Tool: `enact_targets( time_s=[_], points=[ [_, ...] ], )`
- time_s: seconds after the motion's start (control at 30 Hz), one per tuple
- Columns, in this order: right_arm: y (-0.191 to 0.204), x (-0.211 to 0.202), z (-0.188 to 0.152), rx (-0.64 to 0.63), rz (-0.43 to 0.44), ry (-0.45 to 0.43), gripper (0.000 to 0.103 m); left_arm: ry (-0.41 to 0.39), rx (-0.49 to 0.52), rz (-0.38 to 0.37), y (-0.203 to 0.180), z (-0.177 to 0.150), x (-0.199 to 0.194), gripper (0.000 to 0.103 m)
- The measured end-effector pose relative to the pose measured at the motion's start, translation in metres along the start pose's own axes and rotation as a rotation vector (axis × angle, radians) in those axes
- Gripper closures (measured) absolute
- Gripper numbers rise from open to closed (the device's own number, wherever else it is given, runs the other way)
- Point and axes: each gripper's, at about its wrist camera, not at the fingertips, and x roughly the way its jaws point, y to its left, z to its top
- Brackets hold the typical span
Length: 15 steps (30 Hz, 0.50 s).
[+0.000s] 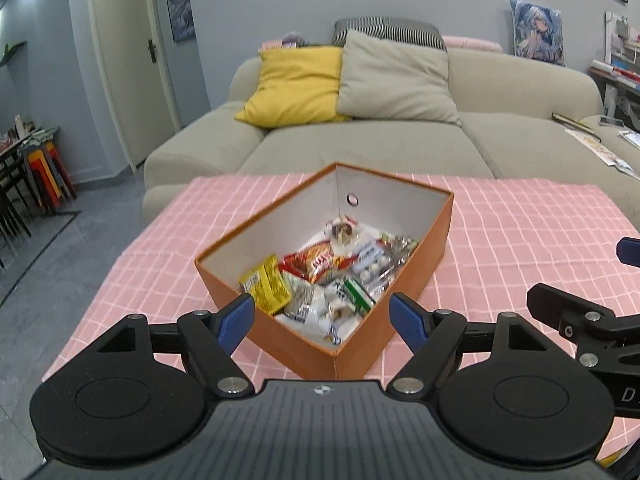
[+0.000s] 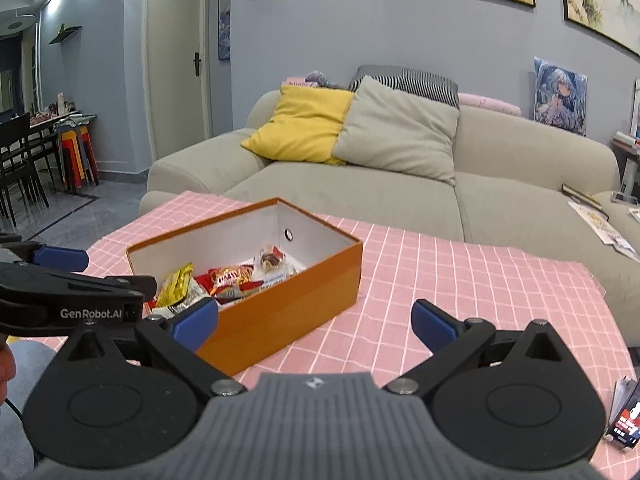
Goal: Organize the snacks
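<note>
Left wrist view: the left gripper (image 1: 322,322) hangs with its blue fingers spread wide and empty over the near corner of an orange box (image 1: 404,280), which sits near the middle of the pink checked tablecloth (image 1: 520,216) with snacks (image 1: 320,276) piled inside. The right gripper (image 2: 316,326), likewise spread and holding nothing, sits just beside the box, over the cloth's near edge, a sofa (image 2: 500,200) beyond.

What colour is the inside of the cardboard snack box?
White inside, orange outside: the open rectangular cardboard box. The left wrist view shows it best.
</note>
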Motion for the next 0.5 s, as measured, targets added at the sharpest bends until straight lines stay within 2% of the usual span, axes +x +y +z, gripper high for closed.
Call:
enact_targets(
  time_s=[0.2, 0.5],
  points=[
    [-0.005, 0.013, -0.003, 0.036, 0.011, 0.047, 0.004, 0.043, -0.003, 0.004, -0.001, -0.003, 0.009, 0.013],
    [-0.008, 0.016, -0.005, 0.052, 0.008, 0.052, 0.004, 0.054, 0.001, 0.008, 0.0, -0.003, 0.009, 0.013]
  ],
)
